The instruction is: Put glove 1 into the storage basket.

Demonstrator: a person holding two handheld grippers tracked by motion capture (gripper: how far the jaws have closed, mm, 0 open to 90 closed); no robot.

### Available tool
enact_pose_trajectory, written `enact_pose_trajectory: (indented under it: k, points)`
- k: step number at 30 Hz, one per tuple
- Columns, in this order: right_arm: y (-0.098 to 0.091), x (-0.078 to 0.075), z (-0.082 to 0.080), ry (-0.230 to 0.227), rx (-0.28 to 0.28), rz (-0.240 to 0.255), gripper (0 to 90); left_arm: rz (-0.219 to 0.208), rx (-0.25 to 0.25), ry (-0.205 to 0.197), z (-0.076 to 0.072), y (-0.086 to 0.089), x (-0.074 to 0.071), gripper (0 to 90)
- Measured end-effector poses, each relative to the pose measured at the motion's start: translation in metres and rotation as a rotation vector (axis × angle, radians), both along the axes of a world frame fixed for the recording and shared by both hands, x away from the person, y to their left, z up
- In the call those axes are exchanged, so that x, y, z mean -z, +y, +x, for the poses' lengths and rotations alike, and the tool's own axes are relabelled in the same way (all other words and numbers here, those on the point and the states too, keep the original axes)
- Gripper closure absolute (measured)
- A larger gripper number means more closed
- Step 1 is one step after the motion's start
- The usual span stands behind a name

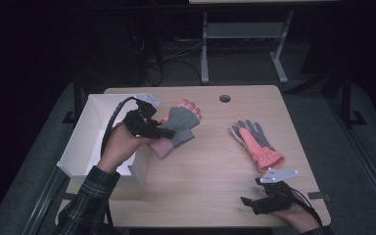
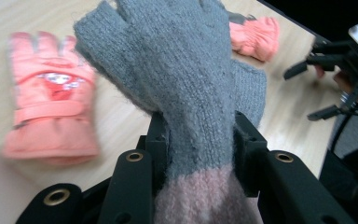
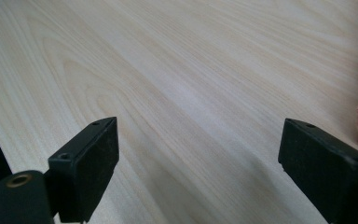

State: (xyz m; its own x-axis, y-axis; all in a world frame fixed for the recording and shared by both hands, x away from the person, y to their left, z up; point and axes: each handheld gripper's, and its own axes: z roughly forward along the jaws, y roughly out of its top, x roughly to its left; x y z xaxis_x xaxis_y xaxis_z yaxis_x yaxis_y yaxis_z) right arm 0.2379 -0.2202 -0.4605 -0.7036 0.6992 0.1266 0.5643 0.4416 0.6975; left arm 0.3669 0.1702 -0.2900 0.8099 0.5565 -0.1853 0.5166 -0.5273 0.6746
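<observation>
Meanwhile the left hand-held gripper [image 1: 164, 131], raised beside the white box [image 1: 90, 128], clamps a grey knit glove [image 2: 186, 79]; the right hand-held gripper [image 1: 248, 201] rests wide apart.

Left gripper [image 1: 164, 131] at centre left clamping grey knit glove [image 1: 180, 125] beside white box [image 1: 95, 134], right gripper [image 1: 257, 196] lower right, jaws apart, near coral glove [image 1: 258, 142]

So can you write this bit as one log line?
left gripper: shut on grey knitted fingerless glove, lifted beside white box | right gripper: open, empty
</observation>
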Motion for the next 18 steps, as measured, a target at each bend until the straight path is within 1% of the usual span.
enact_pose_trajectory:
  k: [6,8,10,13,14,18]
  points:
    - [0.0,0.0,0.001,-0.002,-0.001,0.004,11.9,-0.021,-0.071,-0.007,0.007,0.027,-0.007,65.2]
    - [0.001,0.0,0.001,0.013,0.002,0.0,11.9,-0.01,-0.091,-0.013,0.007,0.037,-0.009,65.2]
    - [0.0,0.0,0.001,0.002,-0.006,-0.001,11.9,-0.013,-0.108,-0.015,0.008,0.043,-0.01,65.2]
    - [0.004,-0.001,0.006,-0.004,-0.013,0.005,11.9,-0.004,-0.138,-0.022,0.009,0.056,-0.01,65.2]
    - [0.005,0.0,0.007,-0.001,-0.021,0.002,11.9,-0.008,-0.16,-0.021,0.01,0.062,-0.01,65.2]
    - [0.013,0.0,0.012,-0.002,-0.045,0.001,11.9,0.004,-0.209,-0.024,0.011,0.082,-0.008,65.3]
